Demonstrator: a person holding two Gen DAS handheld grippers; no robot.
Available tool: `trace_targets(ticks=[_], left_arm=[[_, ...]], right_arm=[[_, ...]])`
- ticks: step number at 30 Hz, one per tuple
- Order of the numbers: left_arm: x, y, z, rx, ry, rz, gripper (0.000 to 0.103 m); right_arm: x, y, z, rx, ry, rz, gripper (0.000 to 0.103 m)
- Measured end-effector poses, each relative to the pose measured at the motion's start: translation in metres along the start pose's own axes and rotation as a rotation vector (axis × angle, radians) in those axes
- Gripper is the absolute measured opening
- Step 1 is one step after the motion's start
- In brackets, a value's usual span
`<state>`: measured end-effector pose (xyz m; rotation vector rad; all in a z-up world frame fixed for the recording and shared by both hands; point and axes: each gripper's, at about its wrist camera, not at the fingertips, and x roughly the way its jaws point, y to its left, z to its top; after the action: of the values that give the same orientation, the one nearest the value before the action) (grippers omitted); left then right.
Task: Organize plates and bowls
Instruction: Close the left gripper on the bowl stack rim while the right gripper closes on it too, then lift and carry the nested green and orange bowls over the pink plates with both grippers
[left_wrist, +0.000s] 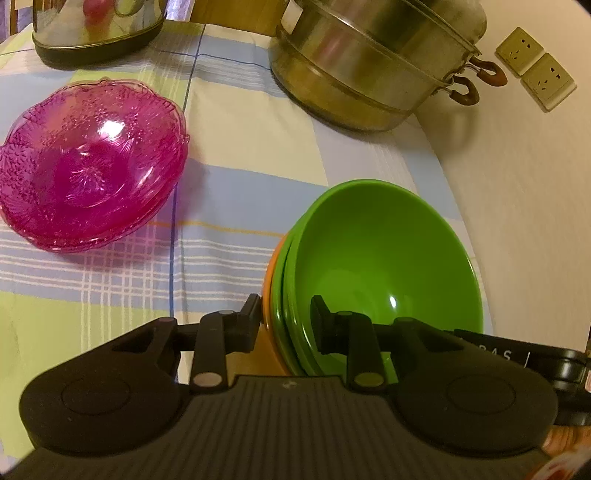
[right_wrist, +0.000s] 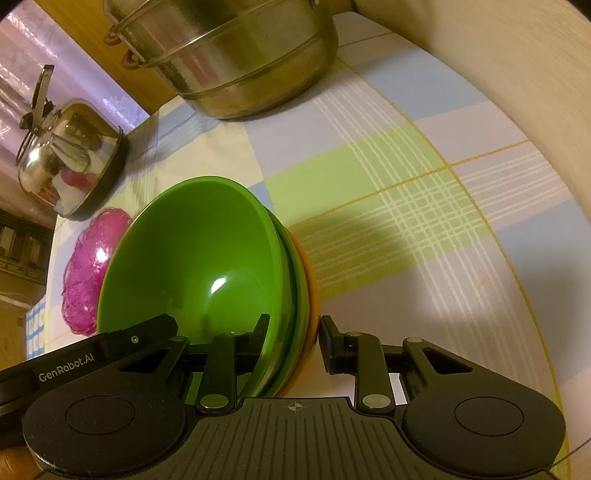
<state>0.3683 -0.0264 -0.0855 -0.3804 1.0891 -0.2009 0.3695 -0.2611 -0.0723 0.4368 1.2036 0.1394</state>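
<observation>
A nested stack of two green bowls in an orange bowl sits on the checked tablecloth. My left gripper straddles the stack's near-left rim, one finger outside against the orange bowl and one inside the top green bowl, shut on the stack. My right gripper straddles the opposite rim the same way, its pads close against the walls. Two pink glass bowls lie stacked to the left, apart from both grippers.
A large steel steamer pot stands at the back. A shiny kettle stands at the back left. Bare tablecloth stretches right of the bowls. The wall with sockets bounds the table's right side.
</observation>
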Motion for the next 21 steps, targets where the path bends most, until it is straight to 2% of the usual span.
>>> trace_targets(ticks=[12, 21], left_arm=[[-0.022, 0.004, -0.008, -0.018, -0.012, 0.000, 0.024], [-0.054, 0.012, 0.004, -0.028, -0.055, 0.004, 0.024]], right_arm=[[-0.012, 0.012, -0.008, -0.026, 0.000, 0.000, 0.027], [-0.027, 0.038, -0.006, -0.057, -0.019, 0.016, 0.027]])
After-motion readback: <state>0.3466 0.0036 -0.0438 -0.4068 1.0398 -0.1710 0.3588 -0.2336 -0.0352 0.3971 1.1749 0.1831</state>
